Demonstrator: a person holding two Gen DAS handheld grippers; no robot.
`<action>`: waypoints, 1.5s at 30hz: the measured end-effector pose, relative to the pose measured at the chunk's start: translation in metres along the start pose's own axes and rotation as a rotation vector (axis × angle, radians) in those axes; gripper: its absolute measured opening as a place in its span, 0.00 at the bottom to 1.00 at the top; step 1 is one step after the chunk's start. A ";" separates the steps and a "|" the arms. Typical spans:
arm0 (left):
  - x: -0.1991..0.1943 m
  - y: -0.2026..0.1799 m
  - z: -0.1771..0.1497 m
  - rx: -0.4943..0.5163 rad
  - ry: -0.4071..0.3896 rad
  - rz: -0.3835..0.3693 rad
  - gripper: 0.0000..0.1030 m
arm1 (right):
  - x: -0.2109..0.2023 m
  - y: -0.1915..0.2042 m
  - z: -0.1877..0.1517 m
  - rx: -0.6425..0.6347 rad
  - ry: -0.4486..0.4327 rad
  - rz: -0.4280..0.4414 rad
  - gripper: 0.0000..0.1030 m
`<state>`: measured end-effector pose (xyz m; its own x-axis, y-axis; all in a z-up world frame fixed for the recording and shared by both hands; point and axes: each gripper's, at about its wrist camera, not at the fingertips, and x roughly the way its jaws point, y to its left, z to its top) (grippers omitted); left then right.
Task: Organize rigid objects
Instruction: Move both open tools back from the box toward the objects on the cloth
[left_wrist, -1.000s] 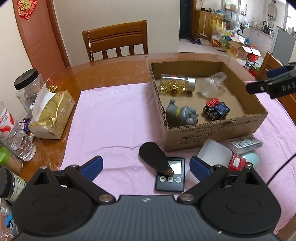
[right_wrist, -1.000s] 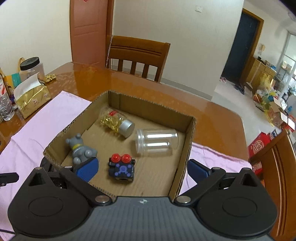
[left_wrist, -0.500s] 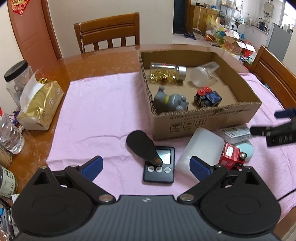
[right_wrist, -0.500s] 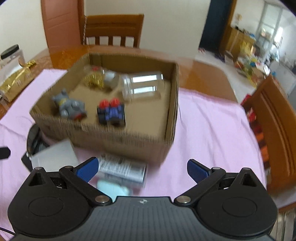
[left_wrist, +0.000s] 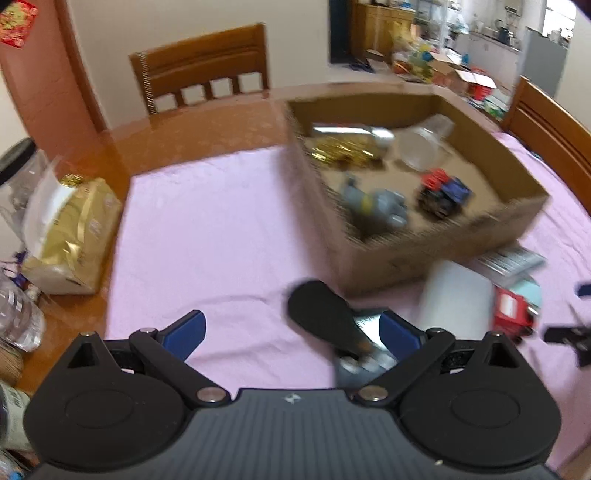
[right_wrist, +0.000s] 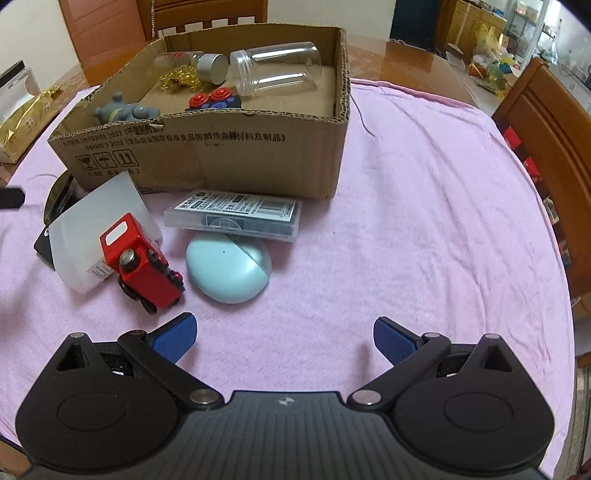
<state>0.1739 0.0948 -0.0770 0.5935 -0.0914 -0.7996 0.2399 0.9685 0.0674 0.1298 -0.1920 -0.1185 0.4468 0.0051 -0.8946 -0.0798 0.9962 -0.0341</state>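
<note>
A cardboard box (right_wrist: 229, 147) on the pink cloth holds a grey toy (right_wrist: 123, 110), a red-and-blue toy (right_wrist: 214, 99), a gold-filled jar (right_wrist: 192, 70) and a clear jar (right_wrist: 277, 68). In front of it lie a white container (right_wrist: 92, 236), a red toy train (right_wrist: 142, 262), a pale blue case (right_wrist: 227, 271) and a clear flat case (right_wrist: 236, 219). My right gripper (right_wrist: 282, 334) is open over bare cloth just before the train and blue case. My left gripper (left_wrist: 293, 332) is open, with a black paddle (left_wrist: 325, 319) on a small device (left_wrist: 360, 360) by its right finger.
A gold tissue pack (left_wrist: 70, 232), bottles (left_wrist: 18, 314) and a black-lidded jar (left_wrist: 16, 166) crowd the table's left edge. Wooden chairs stand at the far side (left_wrist: 203, 66) and on the right (right_wrist: 546, 122). Open pink cloth (right_wrist: 424, 221) lies right of the box.
My right gripper has pulled back from over the box and come down low before the loose items. The left view has swung left, so the paddle and device now sit by its right finger.
</note>
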 end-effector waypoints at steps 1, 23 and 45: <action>0.005 0.005 0.003 -0.012 0.003 0.029 0.97 | -0.001 0.000 -0.001 0.010 -0.002 0.001 1.00; 0.093 0.043 0.018 -0.096 0.110 -0.056 0.97 | -0.004 0.002 -0.012 0.076 0.004 -0.023 1.00; 0.040 0.019 -0.046 0.053 0.199 -0.072 0.99 | 0.007 0.020 -0.021 -0.016 0.047 -0.009 1.00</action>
<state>0.1667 0.1205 -0.1354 0.4115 -0.1070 -0.9051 0.3193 0.9471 0.0332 0.1125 -0.1743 -0.1344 0.4050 -0.0084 -0.9143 -0.0899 0.9947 -0.0489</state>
